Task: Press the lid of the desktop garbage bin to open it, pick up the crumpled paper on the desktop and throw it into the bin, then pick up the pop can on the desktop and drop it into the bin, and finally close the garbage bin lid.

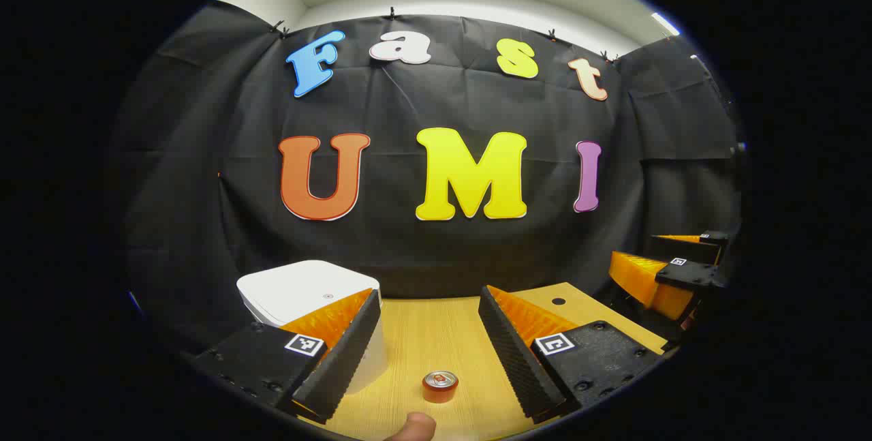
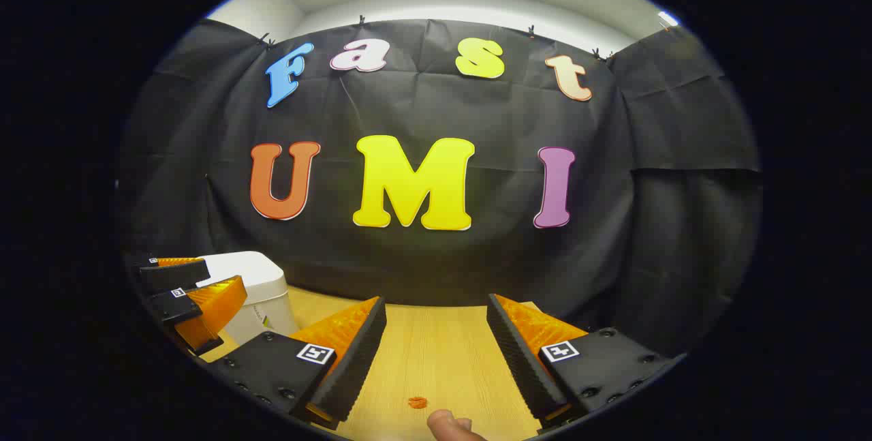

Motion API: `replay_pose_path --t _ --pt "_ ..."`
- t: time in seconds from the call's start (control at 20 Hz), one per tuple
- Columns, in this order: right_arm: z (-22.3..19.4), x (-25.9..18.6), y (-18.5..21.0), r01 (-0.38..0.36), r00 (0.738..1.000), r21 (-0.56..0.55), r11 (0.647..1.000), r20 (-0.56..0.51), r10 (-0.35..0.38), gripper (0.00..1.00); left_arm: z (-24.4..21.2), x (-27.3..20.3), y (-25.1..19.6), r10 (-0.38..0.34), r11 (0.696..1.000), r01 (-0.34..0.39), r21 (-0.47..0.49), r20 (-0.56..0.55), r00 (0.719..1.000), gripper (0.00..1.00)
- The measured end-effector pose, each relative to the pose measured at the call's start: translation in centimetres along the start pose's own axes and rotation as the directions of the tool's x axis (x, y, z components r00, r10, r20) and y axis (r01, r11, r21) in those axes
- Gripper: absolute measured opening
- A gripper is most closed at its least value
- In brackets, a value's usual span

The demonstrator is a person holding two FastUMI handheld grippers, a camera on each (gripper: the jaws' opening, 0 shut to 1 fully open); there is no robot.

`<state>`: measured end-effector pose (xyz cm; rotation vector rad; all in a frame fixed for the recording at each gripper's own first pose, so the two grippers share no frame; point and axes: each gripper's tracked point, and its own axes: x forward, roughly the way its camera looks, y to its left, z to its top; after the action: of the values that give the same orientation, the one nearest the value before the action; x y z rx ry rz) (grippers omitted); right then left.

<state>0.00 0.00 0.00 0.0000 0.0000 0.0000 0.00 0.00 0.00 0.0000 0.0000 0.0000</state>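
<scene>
The white garbage bin [image 1: 300,289] stands on the wooden desktop at the left of the left gripper view, its lid down. An orange pop can [image 1: 440,386] stands upright close in, between and below the fingers of my left gripper [image 1: 429,294], which is open and holds nothing. My right gripper [image 1: 644,255] hangs open at the far right. In the right gripper view, my right gripper [image 2: 437,301] is open over bare wood. The bin [image 2: 262,277] sits at the left there, with my left gripper [image 2: 225,272] open just in front of it.
A small orange scrap [image 2: 417,401] lies on the wooden table [image 2: 443,345]. A person's fingertip [image 1: 412,426] shows at the bottom edge of the left gripper view, and another fingertip [image 2: 449,422] in the right gripper view. A small dark hole [image 1: 558,301] marks the table's back right. The black cloth wall closes the back.
</scene>
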Motion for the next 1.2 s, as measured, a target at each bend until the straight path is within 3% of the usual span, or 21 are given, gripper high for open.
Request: replay_pose_path --t 1.2 --pt "0.1 2.0 0.7 -0.003 1.0 -0.019 1.0 0.001 0.003 0.94 -0.5 2.0 1.5 0.028 1.0 -0.028 0.005 -0.003 1.0 0.96"
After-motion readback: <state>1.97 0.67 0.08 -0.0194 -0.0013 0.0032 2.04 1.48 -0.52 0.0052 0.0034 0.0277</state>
